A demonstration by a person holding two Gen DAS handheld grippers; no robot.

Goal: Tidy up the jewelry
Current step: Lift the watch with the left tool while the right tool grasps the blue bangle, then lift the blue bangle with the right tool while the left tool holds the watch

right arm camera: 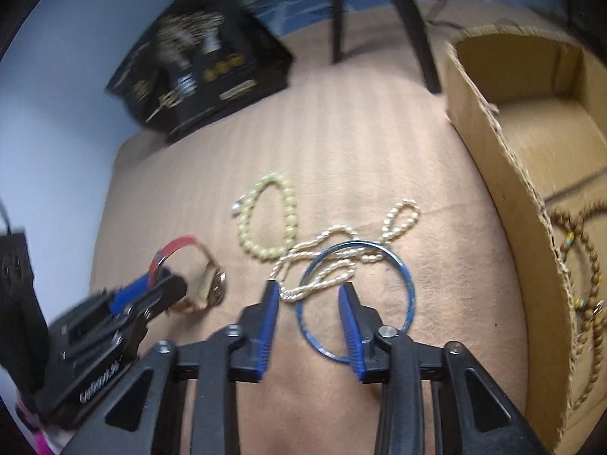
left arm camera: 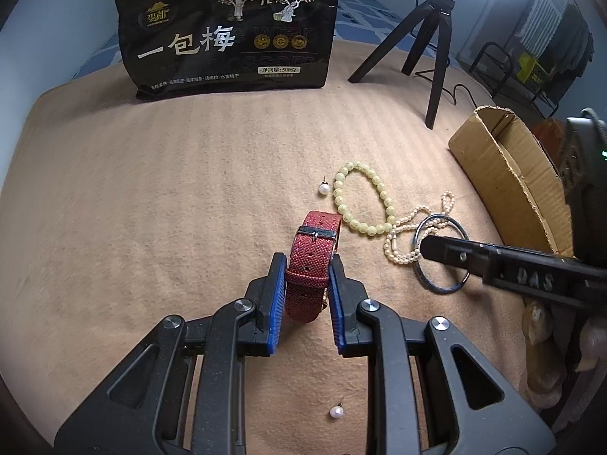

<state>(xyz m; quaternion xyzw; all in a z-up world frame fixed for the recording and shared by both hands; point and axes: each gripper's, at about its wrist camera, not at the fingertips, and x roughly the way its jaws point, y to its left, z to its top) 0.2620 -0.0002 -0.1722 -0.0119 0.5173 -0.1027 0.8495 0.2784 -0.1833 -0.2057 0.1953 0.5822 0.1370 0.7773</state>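
Observation:
My left gripper (left arm camera: 307, 265) is shut on the red woven strap of a watch (left arm camera: 315, 246), holding it up off the tan blanket; the watch face (right arm camera: 214, 284) shows in the right wrist view. My right gripper (right arm camera: 308, 290) stands open and low over the blanket. The near-left arc of a blue bangle (right arm camera: 408, 284) and the end of a pearl necklace (right arm camera: 330, 233) lie between its fingers, with no pad pressing on them. A pale green bead bracelet (left arm camera: 373, 180) lies just beyond. One pearl earring (left arm camera: 323, 189) lies beside that bracelet, another (left arm camera: 335, 412) under my left gripper.
An open cardboard box (right arm camera: 493, 144) stands at the right and holds a brown bead necklace (right arm camera: 592, 265). A black snack bag (left arm camera: 227, 30) stands at the back. A black tripod (left arm camera: 436, 38) with a ring light rises at the back right.

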